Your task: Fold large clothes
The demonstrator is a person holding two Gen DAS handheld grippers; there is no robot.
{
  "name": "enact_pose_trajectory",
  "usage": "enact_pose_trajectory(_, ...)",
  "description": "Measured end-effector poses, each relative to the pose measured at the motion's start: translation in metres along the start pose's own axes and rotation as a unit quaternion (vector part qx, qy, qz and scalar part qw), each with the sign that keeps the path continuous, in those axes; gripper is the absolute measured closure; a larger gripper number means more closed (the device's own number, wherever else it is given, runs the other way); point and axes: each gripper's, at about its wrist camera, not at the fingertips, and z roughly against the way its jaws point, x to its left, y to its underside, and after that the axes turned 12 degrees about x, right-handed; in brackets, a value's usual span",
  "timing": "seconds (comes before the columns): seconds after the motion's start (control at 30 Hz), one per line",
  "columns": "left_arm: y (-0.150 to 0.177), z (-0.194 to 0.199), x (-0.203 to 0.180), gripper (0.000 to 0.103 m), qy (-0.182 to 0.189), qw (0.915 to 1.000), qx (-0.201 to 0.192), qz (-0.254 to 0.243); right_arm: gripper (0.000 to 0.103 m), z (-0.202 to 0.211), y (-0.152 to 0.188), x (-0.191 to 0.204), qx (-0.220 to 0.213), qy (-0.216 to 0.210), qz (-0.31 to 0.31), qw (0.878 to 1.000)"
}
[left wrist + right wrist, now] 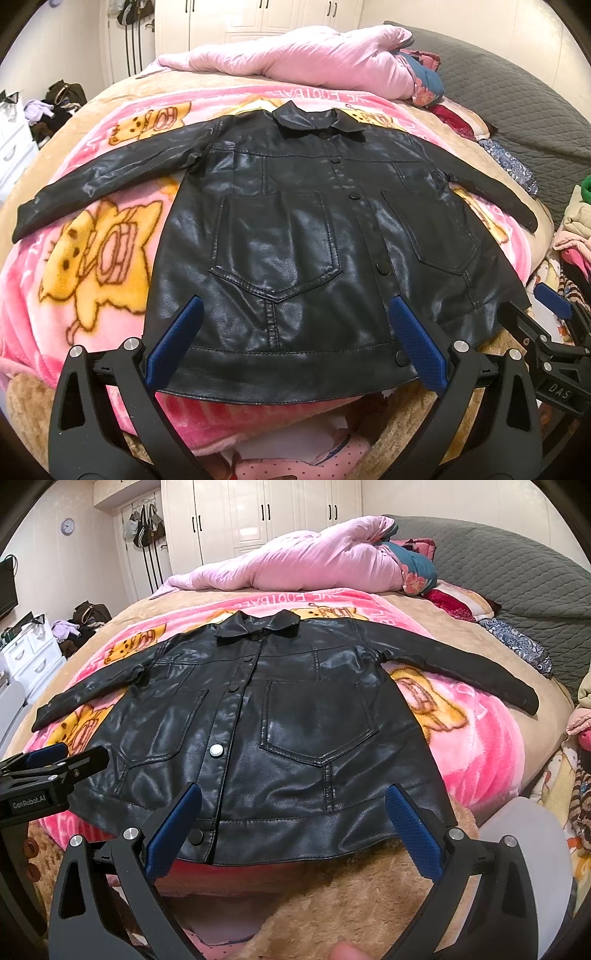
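Observation:
A black leather jacket (pixel 295 229) lies flat and buttoned, front up, on a pink cartoon blanket (pixel 92 258), both sleeves spread out to the sides and the collar at the far end. My left gripper (pixel 295 310) hovers open over the jacket's hem, left of the button line, nothing between its blue pads (pixel 177 339). In the right wrist view the same jacket (pixel 280 720) fills the middle, and my right gripper (pixel 295 797) hangs open above the right part of the hem. The right gripper also shows at the right edge of the left wrist view, and the left gripper at the left edge of the right wrist view.
A rolled pink quilt (pixel 306 59) lies across the far end of the bed, next to a grey bedspread (pixel 517 99). Piled clothes (pixel 576 229) sit at the right. White drawers (pixel 33 653) stand at the left and wardrobes (pixel 258 513) behind. A fingertip (pixel 347 950) shows at the bottom.

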Motion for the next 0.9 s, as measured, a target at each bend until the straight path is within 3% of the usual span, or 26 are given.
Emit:
enact_pose_trajectory(0.4,-0.012,-0.010,0.000,0.009,0.004,0.9999,-0.008,0.005,0.004,-0.004,-0.013,0.001,0.002,-0.005,-0.001,1.000)
enact_pose_trajectory(0.9,-0.058,-0.020,-0.006,0.009,0.034,0.9994,-0.004,0.001,0.004,-0.010,-0.066,-0.026,-0.003,-0.033,-0.036,0.999)
